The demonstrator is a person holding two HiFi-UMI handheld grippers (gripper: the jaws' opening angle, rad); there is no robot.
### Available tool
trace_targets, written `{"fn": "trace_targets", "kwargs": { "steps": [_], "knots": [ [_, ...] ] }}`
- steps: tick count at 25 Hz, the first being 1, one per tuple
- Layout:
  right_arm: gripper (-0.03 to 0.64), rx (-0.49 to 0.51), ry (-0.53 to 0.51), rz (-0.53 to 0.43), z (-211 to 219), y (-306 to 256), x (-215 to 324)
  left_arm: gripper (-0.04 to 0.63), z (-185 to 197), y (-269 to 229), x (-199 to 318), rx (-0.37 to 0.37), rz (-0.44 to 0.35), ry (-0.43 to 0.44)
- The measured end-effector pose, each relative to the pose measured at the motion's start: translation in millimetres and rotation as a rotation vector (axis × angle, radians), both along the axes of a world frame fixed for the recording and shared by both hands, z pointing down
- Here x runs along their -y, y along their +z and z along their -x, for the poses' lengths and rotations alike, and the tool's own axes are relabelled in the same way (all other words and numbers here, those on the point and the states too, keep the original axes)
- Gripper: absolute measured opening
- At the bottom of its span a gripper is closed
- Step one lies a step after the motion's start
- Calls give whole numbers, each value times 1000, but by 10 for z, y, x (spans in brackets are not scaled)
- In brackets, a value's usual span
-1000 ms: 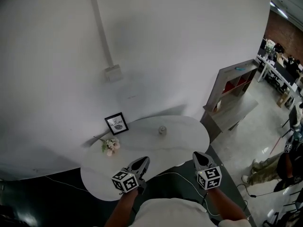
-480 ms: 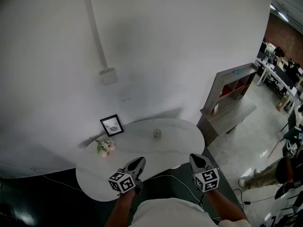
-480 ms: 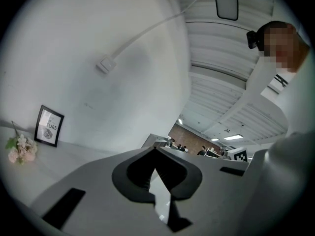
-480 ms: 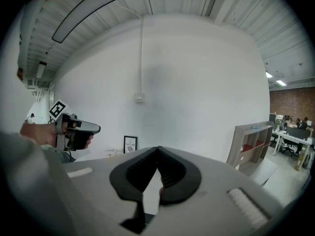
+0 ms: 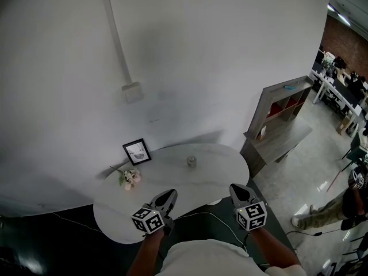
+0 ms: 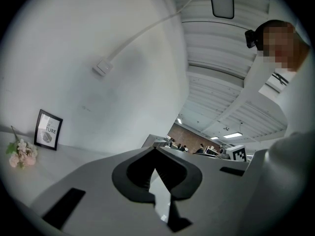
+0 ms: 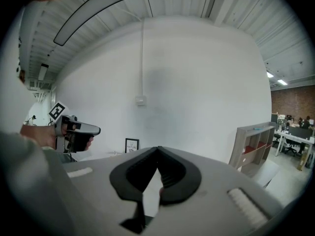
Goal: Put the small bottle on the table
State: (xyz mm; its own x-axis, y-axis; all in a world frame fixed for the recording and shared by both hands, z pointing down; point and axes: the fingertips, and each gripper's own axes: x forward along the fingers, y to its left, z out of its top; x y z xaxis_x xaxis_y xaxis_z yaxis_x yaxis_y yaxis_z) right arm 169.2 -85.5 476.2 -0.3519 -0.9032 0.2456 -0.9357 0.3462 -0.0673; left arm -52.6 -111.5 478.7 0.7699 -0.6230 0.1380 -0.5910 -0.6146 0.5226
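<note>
Left tool (image 5: pixel 170 195) closed; small grey bottle (image 5: pixel 191 161) upright.

Centre frame: small bottle (image 5: pixel 191 161) upright on white oval table (image 5: pixel 224 168). Framed picture (image 5: pixel 137 152) and flower sprig (image 5: pixel 131 177) to its left on the same top. Lower centre: left gripper (image 5: pixel 167 198) and right gripper (image 5: pixel 238 191) at the table's near edge, well apart from the bottle.

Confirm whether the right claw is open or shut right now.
Shut and empty: in the right gripper view the right claw shows its jaw tips meeting, with nothing between them.
</note>
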Motion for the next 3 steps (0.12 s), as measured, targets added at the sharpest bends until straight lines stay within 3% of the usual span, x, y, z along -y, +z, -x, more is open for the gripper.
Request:
{"fn": "trace_targets", "kwargs": {
  "steps": [3],
  "knots": [
    [11, -1, 1, -2, 2, -33, -14, 3, 9, -15, -30, 0, -1, 1]
  ]
}}
